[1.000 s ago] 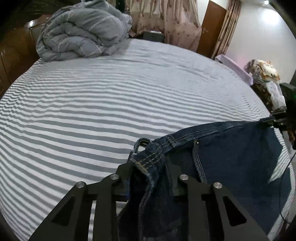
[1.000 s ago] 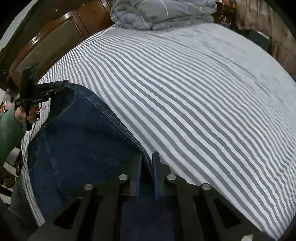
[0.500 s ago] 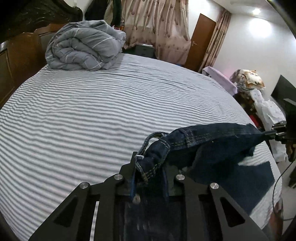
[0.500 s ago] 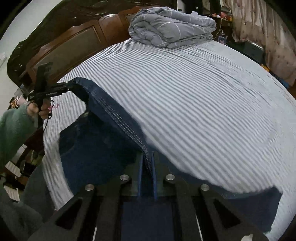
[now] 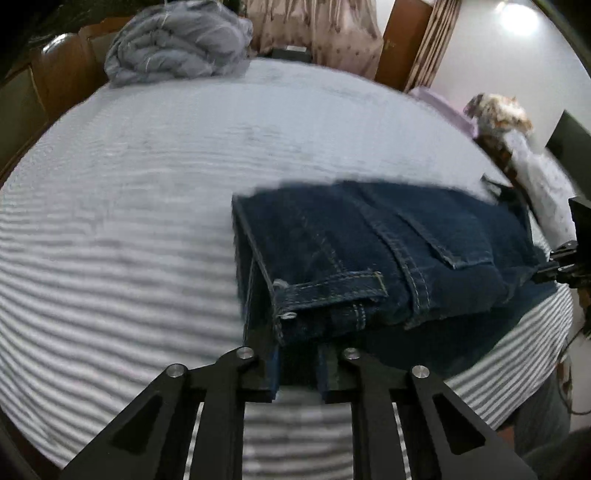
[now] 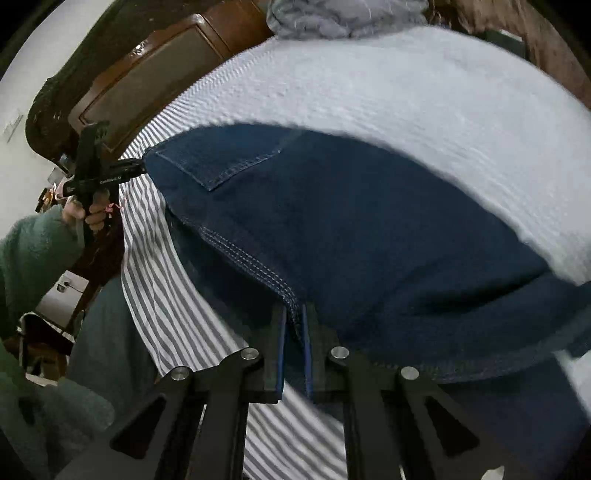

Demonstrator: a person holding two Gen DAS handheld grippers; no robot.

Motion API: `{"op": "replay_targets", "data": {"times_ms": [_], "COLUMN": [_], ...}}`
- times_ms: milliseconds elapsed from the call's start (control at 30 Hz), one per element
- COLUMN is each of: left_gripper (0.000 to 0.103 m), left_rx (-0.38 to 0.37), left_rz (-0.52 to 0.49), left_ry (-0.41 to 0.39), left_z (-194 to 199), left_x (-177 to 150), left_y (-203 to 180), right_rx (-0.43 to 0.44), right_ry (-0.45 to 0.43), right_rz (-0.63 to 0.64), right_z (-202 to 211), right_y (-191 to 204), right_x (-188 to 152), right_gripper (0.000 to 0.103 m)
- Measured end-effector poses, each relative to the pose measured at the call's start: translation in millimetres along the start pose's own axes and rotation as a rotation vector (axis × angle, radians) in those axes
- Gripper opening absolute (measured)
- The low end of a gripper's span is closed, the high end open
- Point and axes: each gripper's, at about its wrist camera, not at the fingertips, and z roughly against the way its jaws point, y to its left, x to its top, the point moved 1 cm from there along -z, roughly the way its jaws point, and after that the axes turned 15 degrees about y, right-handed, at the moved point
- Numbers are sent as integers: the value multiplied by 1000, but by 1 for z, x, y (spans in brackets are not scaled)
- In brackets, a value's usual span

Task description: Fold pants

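Faint white lettering along the body of the left hand-held gripper [image 6: 142, 167], seen far left in the right wrist view, too small and blurred to read; no other writing legible anywhere. In the left wrist view only: a door [image 5: 400, 40] and patterned curtains [image 5: 314, 29] at the far side, a ceiling light [image 5: 517, 18] at the far right, a heap of patterned cloth [image 5: 498, 110] at the right edge of the bed, and the waistband, belt loop and back pocket of the dark blue jeans [image 5: 369, 251]. In the right wrist view only: a hand [image 6: 86, 214] in a green fleece sleeve [image 6: 33, 251] gripping the left handle, a dark wooden headboard [image 6: 155, 70] at the far left, and a second pocket's stitched outline near the far left corner of the denim. In both: the striped bed sheet [image 5: 110, 221] and a rolled grey duvet [image 5: 173, 40] at the far end. Jeans spread on the near right part of the bed, doubled over, held at two near corners. Left hand-held gripper [image 5: 297, 365] clenched on the waistband corner, jaws closing with denim between them. Right hand-held gripper [image 6: 294, 354] clenched on a stitched seam edge of the jeans [image 6: 369, 229], cloth running away from it toward the far left.
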Motion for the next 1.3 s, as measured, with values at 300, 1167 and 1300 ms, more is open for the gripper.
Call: {"op": "replay_targets", "data": {"times_ms": [300,1167,1300], "left_gripper": [11,12,13], "left_rx": [54,130,88], "left_rz": [21,101,35], "left_ry": [58,41,-37], "left_z": [-19,23,43], "left_x": [-30,-43,-28], "left_y": [8,-6,-52], "right_rx": [-16,57,-22], "right_ry": [92,-74,-68], "right_rz": [-75,-196,-267], "right_z": [-68,-16,-24], "right_y": [-8,-4,-16], "right_x": [-24,-50,-50], "right_gripper": [9,54,53]}}
